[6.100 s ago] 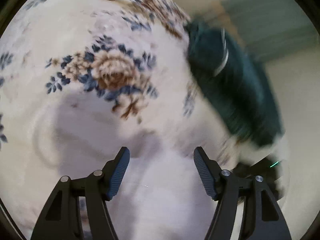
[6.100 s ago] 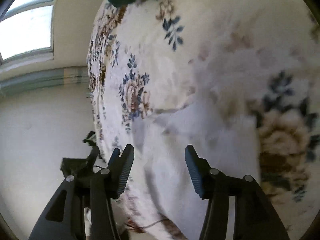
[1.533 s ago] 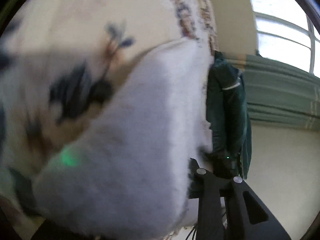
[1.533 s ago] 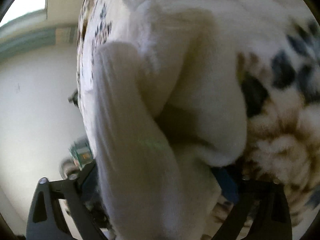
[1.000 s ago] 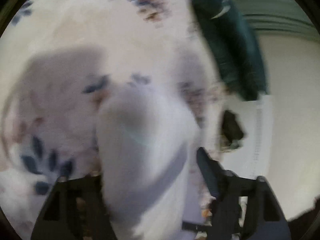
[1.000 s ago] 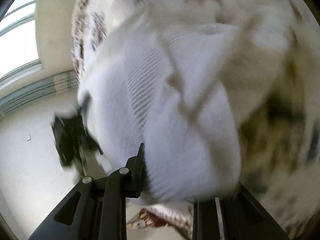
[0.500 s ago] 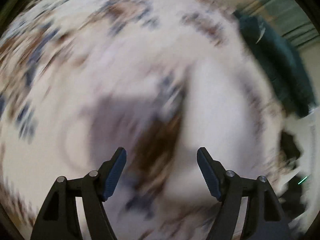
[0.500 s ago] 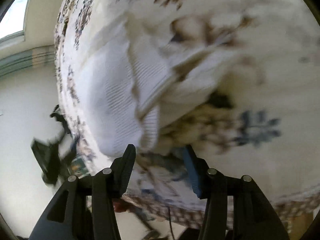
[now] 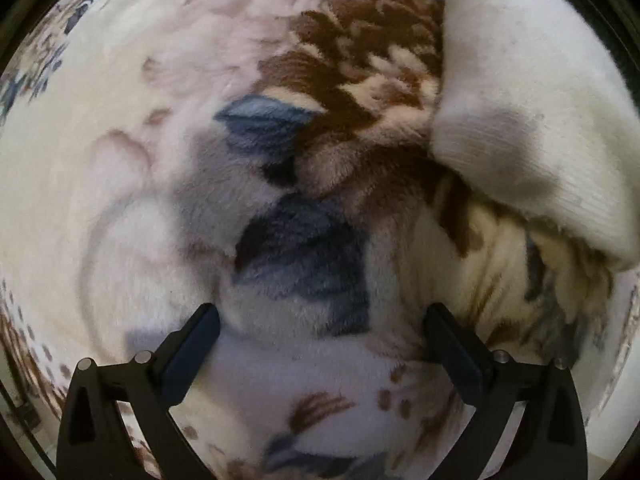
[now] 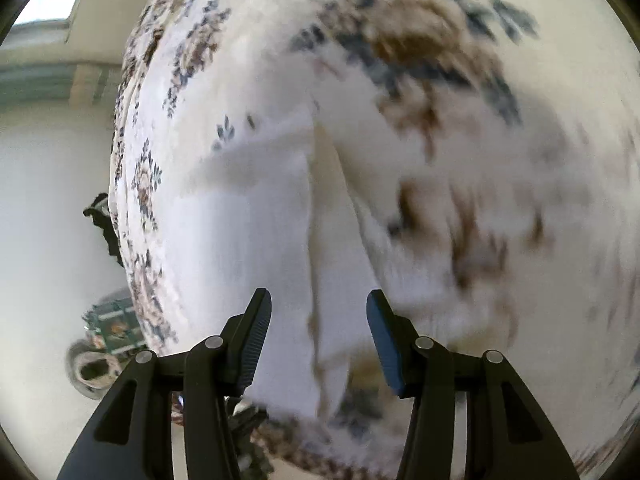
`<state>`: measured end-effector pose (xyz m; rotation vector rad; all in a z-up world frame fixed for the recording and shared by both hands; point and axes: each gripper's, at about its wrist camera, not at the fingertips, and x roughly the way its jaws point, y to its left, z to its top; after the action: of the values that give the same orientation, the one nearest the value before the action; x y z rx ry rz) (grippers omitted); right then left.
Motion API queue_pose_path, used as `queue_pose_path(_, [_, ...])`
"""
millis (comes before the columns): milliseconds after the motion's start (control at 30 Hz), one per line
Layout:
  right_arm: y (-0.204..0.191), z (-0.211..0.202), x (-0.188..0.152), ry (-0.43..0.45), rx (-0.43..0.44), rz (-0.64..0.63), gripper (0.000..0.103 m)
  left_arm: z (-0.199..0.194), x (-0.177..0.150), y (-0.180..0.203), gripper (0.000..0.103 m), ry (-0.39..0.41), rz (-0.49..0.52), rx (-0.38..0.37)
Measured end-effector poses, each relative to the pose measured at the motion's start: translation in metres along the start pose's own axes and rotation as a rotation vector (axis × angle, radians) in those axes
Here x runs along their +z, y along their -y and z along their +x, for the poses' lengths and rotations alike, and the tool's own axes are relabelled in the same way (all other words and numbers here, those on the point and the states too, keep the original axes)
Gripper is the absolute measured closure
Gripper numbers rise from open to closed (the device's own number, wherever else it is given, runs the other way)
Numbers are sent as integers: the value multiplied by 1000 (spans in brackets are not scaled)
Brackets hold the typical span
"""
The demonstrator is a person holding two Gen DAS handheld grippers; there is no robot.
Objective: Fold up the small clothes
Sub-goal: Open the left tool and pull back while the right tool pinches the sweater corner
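Observation:
A small white knit garment [image 9: 532,92] lies on a floral plush blanket [image 9: 132,152], at the upper right of the left wrist view, its ribbed edge toward the middle. My left gripper [image 9: 320,328] is open and empty, pressed close to the blanket to the left of the garment. In the right wrist view the garment [image 10: 280,220] lies folded, with a fold line running down its middle. My right gripper [image 10: 318,332] is open and empty, just above the garment's near end.
The blanket [image 10: 460,60] has brown and blue flowers and covers a table. Its edge drops off at the left of the right wrist view, where the pale floor [image 10: 44,200] holds a dark object [image 10: 104,224] and a round patterned thing [image 10: 104,344].
Both grippers have let go of the white garment, which now lies folded on the blanket. The left gripper has dropped close to the blanket; the right has drawn back over the garment.

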<state>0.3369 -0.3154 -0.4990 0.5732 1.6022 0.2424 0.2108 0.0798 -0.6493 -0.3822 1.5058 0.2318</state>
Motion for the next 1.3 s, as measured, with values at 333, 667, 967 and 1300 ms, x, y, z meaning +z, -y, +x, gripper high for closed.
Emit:
queue_pose_path(333, [-40,92,134,-177,24,-245,53,2,11,18,0,-33,-43,-11])
queue_pose_path(667, [-70,20,184,106,-13,-265,99,-52,1,-8,0,31,-205,-84])
queue_pose_path(967, [-80,97,205,-116,-145,-282,91,-103,7,7,0,101,-187,-119])
queue_pose_path(1300, [23,1,75,-119,-105,-90,48,-120,13,28,0,141,-148,-161])
